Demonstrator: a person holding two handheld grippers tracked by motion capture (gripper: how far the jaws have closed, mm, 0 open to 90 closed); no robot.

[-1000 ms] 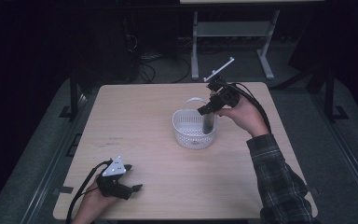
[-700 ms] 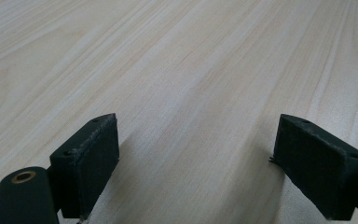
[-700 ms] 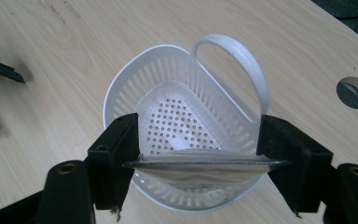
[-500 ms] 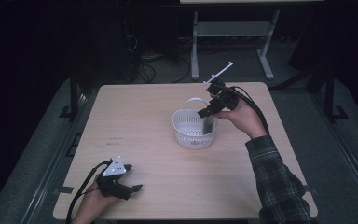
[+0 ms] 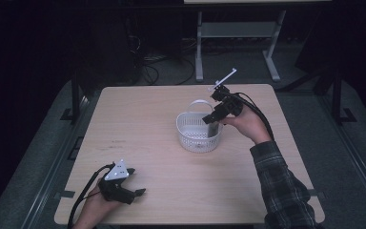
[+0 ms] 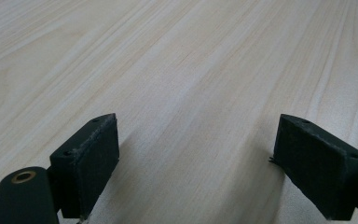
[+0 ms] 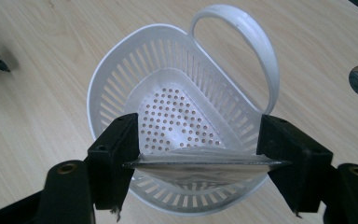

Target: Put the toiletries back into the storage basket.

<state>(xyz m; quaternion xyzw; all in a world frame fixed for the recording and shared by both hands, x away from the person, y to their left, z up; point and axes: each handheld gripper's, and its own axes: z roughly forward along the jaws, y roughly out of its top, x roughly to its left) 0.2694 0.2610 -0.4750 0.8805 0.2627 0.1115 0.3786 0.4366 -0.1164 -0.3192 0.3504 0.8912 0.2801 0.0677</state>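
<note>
Pale wooden table (image 5: 162, 119) held a white slotted plastic basket (image 5: 196, 136); right gripper (image 7: 200, 161) clamped a thin silvery disc (image 7: 205, 164) above it, left gripper (image 6: 198, 163) gaped empty.

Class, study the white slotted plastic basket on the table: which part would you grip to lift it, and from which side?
Grip the white slotted plastic basket by its arched handle, coming from above. The loop stands up clear of the rim, thin enough for jaws; the slotted walls look wide and flexible.

a light wooden table (image 5: 162, 143) carries a white slotted basket (image 5: 195, 136) right of centre.
</note>
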